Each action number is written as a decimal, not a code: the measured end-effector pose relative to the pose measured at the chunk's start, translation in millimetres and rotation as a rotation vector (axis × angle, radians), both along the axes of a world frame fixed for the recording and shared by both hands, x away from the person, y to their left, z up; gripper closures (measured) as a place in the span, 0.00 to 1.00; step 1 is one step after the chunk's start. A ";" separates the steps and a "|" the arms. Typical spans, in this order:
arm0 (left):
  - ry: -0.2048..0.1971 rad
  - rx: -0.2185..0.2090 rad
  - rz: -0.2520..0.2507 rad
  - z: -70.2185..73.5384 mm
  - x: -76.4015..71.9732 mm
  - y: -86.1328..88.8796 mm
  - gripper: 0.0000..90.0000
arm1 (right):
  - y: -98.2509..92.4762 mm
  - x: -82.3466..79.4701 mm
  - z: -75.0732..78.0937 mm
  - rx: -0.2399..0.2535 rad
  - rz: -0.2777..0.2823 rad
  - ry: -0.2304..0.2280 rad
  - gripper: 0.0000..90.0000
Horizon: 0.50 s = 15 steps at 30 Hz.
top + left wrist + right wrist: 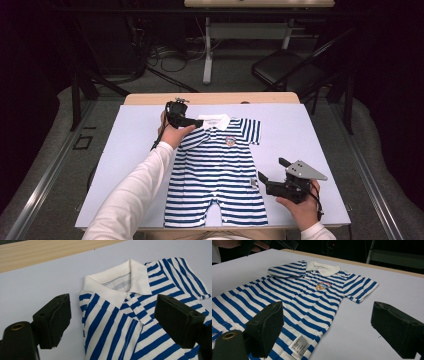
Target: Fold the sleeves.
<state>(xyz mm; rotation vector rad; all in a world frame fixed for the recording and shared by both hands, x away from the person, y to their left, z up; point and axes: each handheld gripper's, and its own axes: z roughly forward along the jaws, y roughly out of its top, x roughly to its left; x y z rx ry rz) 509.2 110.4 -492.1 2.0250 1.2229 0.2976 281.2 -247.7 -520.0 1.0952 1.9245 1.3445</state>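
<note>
A blue-and-white striped baby romper (215,165) with a white collar (117,280) lies flat on a pale sheet (310,130). Its left sleeve is folded in over the chest, and the right sleeve (362,288) is spread out. My left gripper (195,121) hovers over the folded shoulder beside the collar, jaws open, with the cloth (162,277) below them and nothing pinched. My right gripper (271,168) rests low by the romper's right side, near a white care label (298,345), open and holding nothing.
The sheet covers a wooden table whose far edge (210,98) shows as a bare strip. Beyond it stand a dark folding chair (285,70), the legs of another table (207,50) and cables on the floor. Bare sheet lies on both sides of the romper.
</note>
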 end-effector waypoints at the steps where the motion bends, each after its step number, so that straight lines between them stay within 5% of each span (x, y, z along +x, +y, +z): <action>1: 0.000 -0.007 0.005 0.6 -0.2 1.0 0.15 | 0.6 0.4 -0.1 -0.001 0.000 -0.001 0.12; 9: 0.005 -0.033 0.032 4.9 -1.0 8.7 0.00 | 3.8 4.5 1.2 -0.018 0.008 0.024 0.12; 15: 0.003 -0.045 0.026 9.0 -2.9 13.6 0.00 | 5.5 6.9 4.8 -0.029 0.006 0.025 0.12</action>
